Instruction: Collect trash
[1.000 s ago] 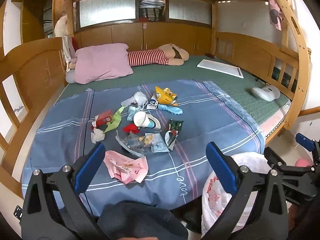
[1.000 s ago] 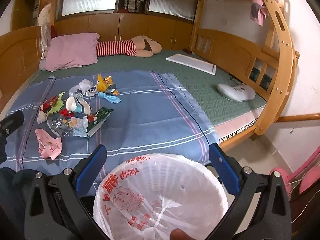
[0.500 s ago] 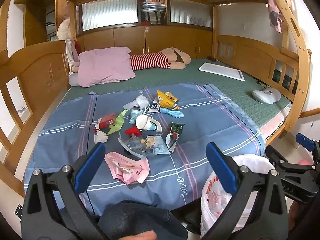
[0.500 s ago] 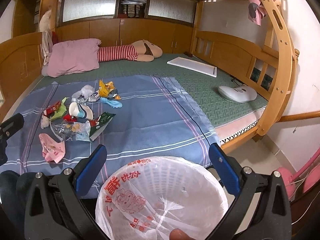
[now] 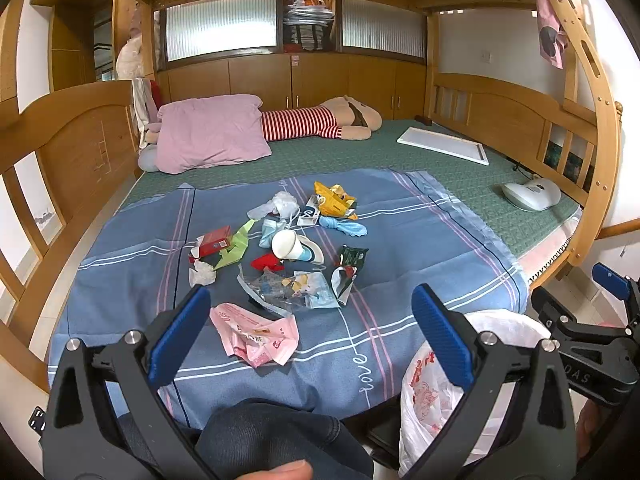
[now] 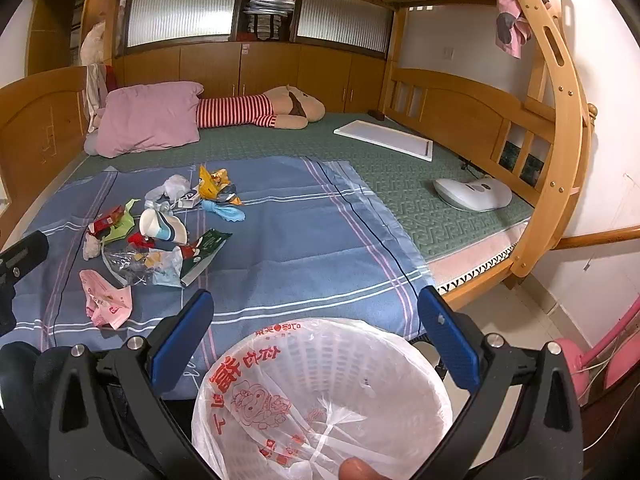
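A: Trash on the blue striped bedsheet (image 5: 400,216), left to right: red flat carton (image 5: 215,241) beside a green folded wrapper (image 5: 236,245); crumpled white tissue (image 5: 202,273) in front of those; pink crumpled plastic packet (image 5: 256,333) nearest the front edge; clear crinkled plastic bag with printed figures (image 5: 288,288); white paper cup lying on its side (image 5: 289,245); dark green torn sachet (image 5: 349,264); yellow foil snack wrapper (image 5: 333,200) furthest back, light blue twisted scrap (image 5: 344,227) just in front of it.

B: Surface and room?

A: Sheet spread over a green woven mat (image 5: 360,152) on a wooden bunk bed frame (image 5: 492,108). Pink pillow (image 5: 208,132) at back left, red-and-white striped plush toy (image 5: 320,123) beside it, white flat board (image 5: 444,145) and white oval device (image 5: 531,195) on the right. White mesh basket lined with a red-printed plastic bag (image 6: 320,396) off the bed, at front right, nothing seen inside.

B: Jaws?

A: Left gripper (image 5: 311,334) spread wide, blue pads apart, grasping nothing, hovering above the front edge of the sheet, pink packet between the pads in view. Right gripper (image 6: 316,334) equally wide, holding nothing, poised over the basket rim.
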The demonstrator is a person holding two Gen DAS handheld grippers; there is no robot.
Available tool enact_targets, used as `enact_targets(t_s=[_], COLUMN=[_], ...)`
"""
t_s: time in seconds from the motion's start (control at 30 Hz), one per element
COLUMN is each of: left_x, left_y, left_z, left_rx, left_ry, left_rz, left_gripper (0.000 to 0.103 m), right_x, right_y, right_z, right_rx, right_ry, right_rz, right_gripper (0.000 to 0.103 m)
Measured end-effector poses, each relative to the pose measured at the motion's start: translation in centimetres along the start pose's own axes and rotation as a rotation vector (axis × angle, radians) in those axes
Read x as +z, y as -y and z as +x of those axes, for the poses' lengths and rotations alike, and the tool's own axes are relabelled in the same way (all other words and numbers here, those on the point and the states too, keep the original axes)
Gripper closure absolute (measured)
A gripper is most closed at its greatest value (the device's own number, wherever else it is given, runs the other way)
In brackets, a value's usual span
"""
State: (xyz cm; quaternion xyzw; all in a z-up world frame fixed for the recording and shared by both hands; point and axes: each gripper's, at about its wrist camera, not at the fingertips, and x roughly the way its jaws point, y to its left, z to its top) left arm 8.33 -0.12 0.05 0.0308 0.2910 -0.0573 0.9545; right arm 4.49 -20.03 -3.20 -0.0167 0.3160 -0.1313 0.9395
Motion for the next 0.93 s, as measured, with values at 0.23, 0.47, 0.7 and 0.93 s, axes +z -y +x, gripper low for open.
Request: enact_targets(t_s=[0.23, 0.47, 0.7, 0.93], left_x=[-0.05, -0.27, -0.32, -0.42], left_y=[0.0, 0.21, 0.28, 0.97], left_z=[0.05, -0.17, -0.33, -0.12], left_rx=[-0.001, -0.033, 0.0, 0.015], left_ry=[-0.003, -0.004, 0.01, 0.002], left_rz=[-0.001, -0.01, -0.014, 0.015], left_gripper=[0.003, 0.003, 0.003, 0.003], right_x=[0.04, 0.03, 0.07, -0.02], right_y=[0.01, 0.02, -0.1, -0.1], right_z=[-0.05, -0.08, -0.17, -0.24], right_rx=[0.004, 0.005, 0.015, 0.016], right_ry=[0.0, 0.001, -0.003, 0.0], right_rz=[-0.001, 0.001, 0.007, 0.01], right_gripper=[0.003, 0.003, 0.003, 0.003])
